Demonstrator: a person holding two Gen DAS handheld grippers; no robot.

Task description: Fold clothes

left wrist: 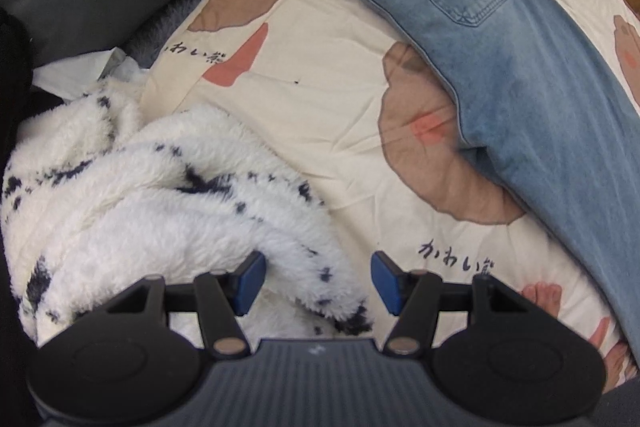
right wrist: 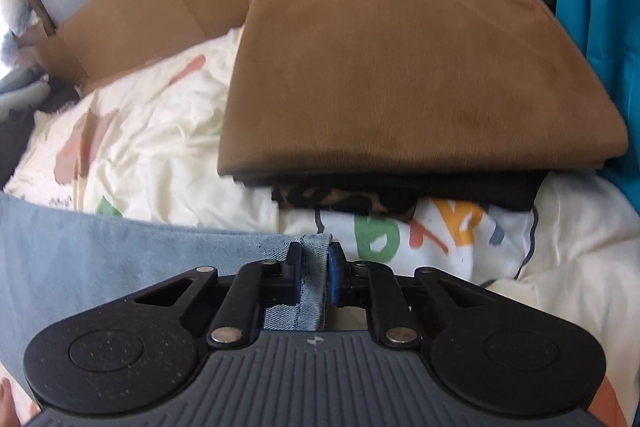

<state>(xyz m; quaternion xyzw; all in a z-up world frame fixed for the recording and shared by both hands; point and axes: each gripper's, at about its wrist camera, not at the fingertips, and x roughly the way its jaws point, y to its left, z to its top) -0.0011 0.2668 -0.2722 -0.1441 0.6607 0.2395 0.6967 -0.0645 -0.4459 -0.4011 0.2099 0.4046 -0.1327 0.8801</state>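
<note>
Folded: brown garment (right wrist: 400, 67) topping stack on bed (right wrist: 160, 147). In hand: jeans (left wrist: 520, 67), hem clamped by right tool (right wrist: 314, 267). Unfolded: fleece (left wrist: 140, 187); left tool (left wrist: 318, 281) wide, empty.

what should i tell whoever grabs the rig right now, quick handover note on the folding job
Right gripper: shut on the hem of the jeans, which lie stretched out across the bear-print sheet, not yet folded.
Left gripper: open and empty, fingers over the edge of the fluffy white spotted garment, which lies crumpled.
Done: a folded stack topped by the brown garment sits ahead of the right gripper.
Left: fold the jeans, probably by carrying the hem toward the waistband, then the fluffy one.
</note>
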